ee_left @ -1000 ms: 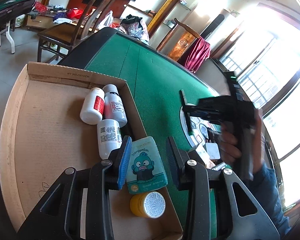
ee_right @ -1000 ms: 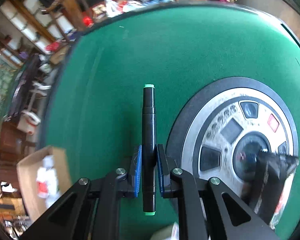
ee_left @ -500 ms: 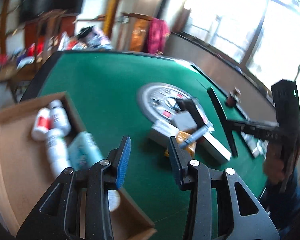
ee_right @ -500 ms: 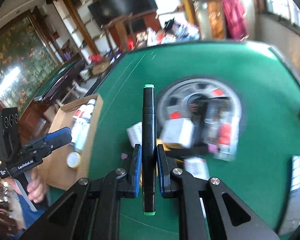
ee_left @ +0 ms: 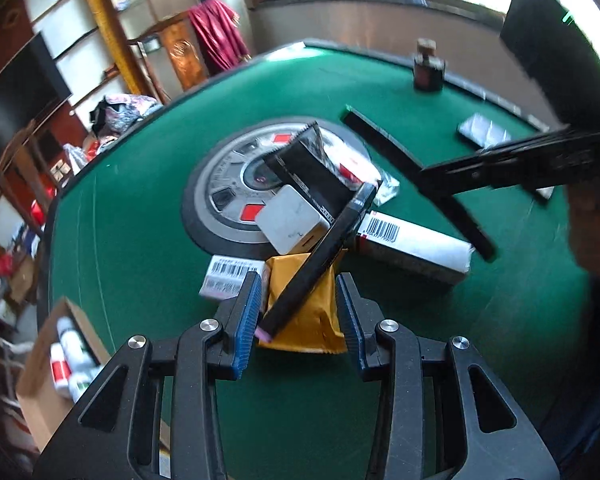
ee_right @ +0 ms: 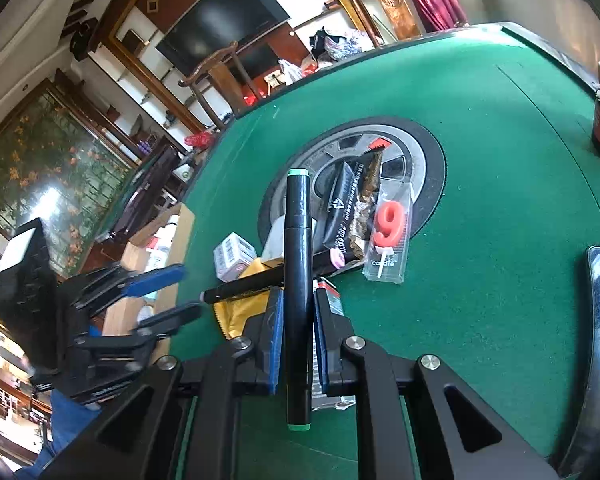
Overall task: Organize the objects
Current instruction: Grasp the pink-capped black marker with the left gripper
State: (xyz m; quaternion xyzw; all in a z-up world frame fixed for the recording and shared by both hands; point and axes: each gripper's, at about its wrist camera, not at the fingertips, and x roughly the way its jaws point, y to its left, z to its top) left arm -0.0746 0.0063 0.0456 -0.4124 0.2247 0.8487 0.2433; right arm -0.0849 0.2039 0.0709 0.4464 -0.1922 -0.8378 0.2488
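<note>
Left tongs: spread wide, blue pads on either side of the yellow packet and of the low end of a pink-tipped black marker; contact with either cannot be told. They also show at the left of the right wrist view.
Right tongs: narrow, clamped on a black marker with green end caps, which runs straight along the fingers and sticks out past both ends of the pads.
Pink-tipped black marker: lies tilted across the yellow packet, its upper end resting against the white box.
Pile on the counter: white box, black snack wrapper, a long white carton with a barcode, and a small barcoded box just beside the packet (all bunched at the near edge of the round grey centre plate).
Number-9 candle in clear case: right of the wrapper, partly over the plate's rim.
Cardboard box: at the counter's left edge, white bottles with red labels inside.
Far edge: a dark jar with a cork lid.
</note>
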